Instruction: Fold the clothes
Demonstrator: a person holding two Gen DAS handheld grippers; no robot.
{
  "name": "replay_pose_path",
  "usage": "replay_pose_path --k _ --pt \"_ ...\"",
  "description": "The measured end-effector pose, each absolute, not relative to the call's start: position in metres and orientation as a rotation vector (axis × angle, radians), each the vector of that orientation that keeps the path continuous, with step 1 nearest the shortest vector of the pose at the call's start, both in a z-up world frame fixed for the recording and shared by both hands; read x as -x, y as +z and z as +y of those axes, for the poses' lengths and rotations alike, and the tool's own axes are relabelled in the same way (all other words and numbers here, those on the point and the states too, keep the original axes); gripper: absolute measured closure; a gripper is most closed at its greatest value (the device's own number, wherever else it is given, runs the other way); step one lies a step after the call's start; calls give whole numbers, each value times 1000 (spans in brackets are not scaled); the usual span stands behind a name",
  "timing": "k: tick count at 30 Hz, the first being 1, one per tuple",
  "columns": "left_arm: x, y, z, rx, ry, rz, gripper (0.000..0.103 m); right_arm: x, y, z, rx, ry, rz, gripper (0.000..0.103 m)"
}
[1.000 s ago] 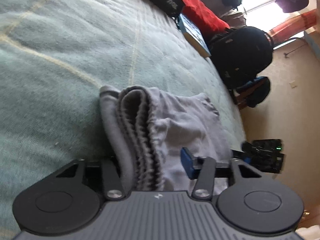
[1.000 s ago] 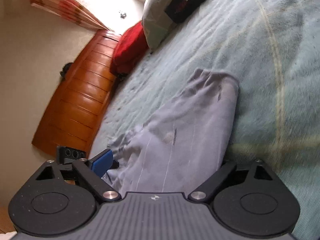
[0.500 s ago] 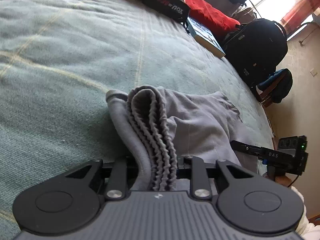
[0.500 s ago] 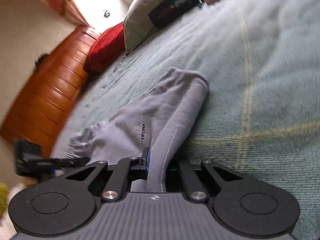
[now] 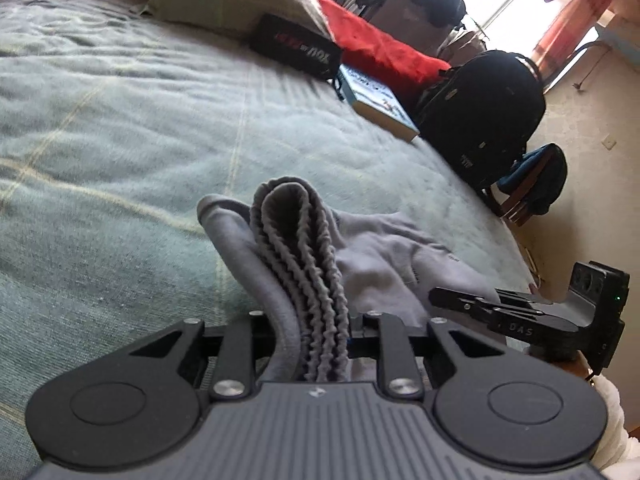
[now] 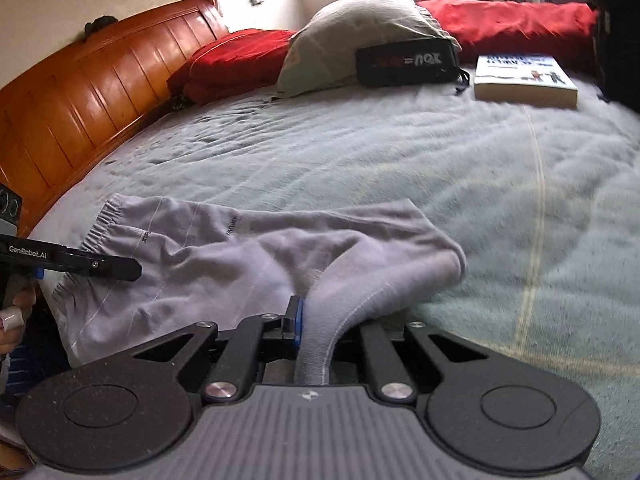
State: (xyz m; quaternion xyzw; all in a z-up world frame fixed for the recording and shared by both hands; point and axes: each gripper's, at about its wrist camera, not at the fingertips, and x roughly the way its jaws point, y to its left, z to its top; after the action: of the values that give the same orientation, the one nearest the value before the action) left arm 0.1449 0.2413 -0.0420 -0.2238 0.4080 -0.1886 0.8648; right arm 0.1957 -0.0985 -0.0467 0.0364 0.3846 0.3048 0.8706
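Grey shorts [image 6: 224, 264] lie crumpled on the green blanket [image 6: 400, 168] of a bed. My left gripper [image 5: 316, 336] has the bunched elastic waistband [image 5: 296, 240] between its jaws, which are still closing and press on it. It also shows in the right wrist view as a black finger [image 6: 120, 268] at the waistband end. My right gripper [image 6: 320, 332] is shut on a folded seam edge of the shorts' other end, against its blue pad [image 6: 296, 320]. From the left wrist view, its fingers [image 5: 460, 298] reach in over the fabric [image 5: 384, 256].
At the bed's far end lie a beige pillow [image 6: 360, 28], a black case [image 6: 404, 64], a book [image 6: 524, 76] and red cushions [image 6: 232, 56]. A wooden headboard [image 6: 80, 100] bounds one side. A black backpack [image 5: 480, 116] stands beside the bed.
The right jaws went from wide open to shut on the shorts' edge. The left jaws narrowed onto the waistband. Both grippers rose and rolled, lifting the fabric.
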Motion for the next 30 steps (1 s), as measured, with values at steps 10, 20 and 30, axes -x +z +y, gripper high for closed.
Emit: replay_pose_path --k 10,20,30 --pt "-139 -26 239 462 -410 818 81 -190 -25 -81 27 631 762 92" --pt "-133 -18 239 465 -415 793 81 -187 -14 -67 86 648 725 92" --pt "-126 -9 240 466 -409 762 81 -184 -7 -60 114 664 704 92"
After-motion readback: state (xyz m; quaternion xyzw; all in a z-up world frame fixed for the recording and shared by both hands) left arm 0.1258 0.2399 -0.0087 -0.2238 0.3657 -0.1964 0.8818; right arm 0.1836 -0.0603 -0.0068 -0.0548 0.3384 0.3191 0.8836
